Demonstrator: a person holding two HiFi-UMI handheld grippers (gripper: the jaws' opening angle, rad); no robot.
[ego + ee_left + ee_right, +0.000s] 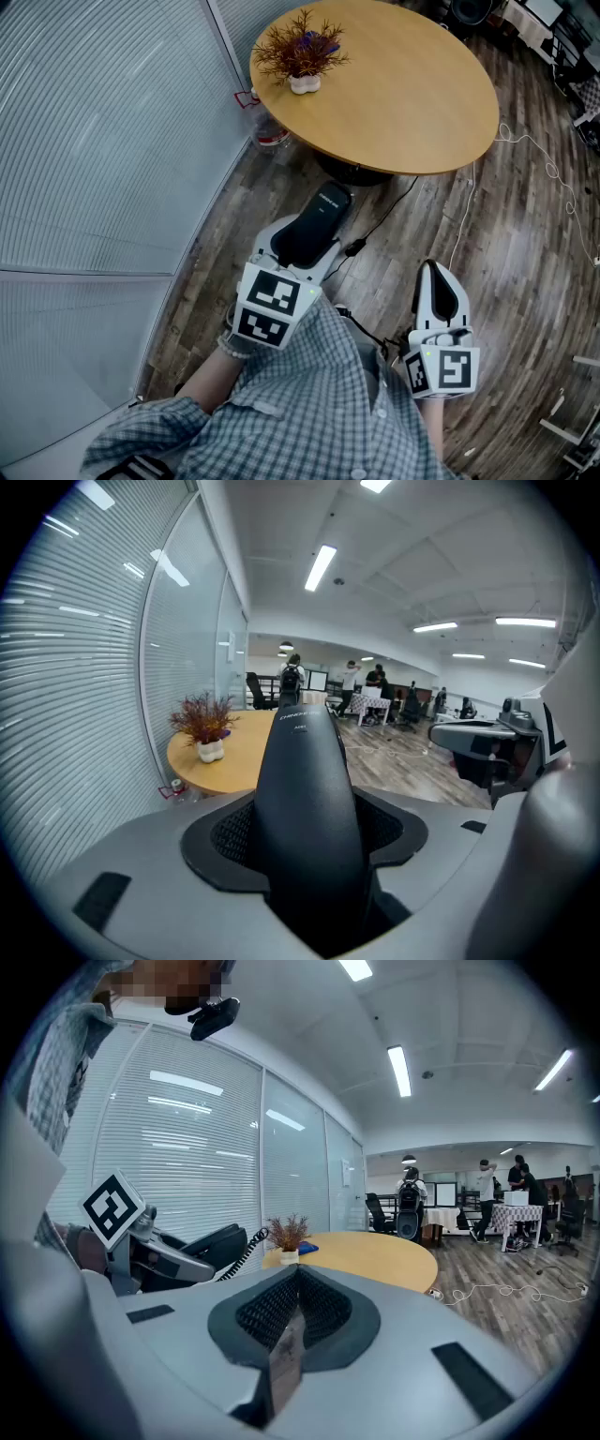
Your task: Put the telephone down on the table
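My left gripper [302, 246] is shut on a black telephone handset [323, 208], held above the floor just short of the round wooden table [412, 94]. In the left gripper view the telephone [305, 799] fills the space between the jaws and points toward the table [239, 752]. Its coiled cord [246, 1246] shows in the right gripper view, hanging from the telephone [211, 1239]. My right gripper [441, 292] hangs to the right, lower in the head view, with its jaws shut [295, 1321] on nothing.
A small potted plant [302, 52] stands on the table's left side. A glass wall with blinds [103, 141] runs along the left. Cables [525, 150] lie on the wooden floor, and a red-and-white object [267, 131] sits under the table edge. People and desks [375, 691] are far off.
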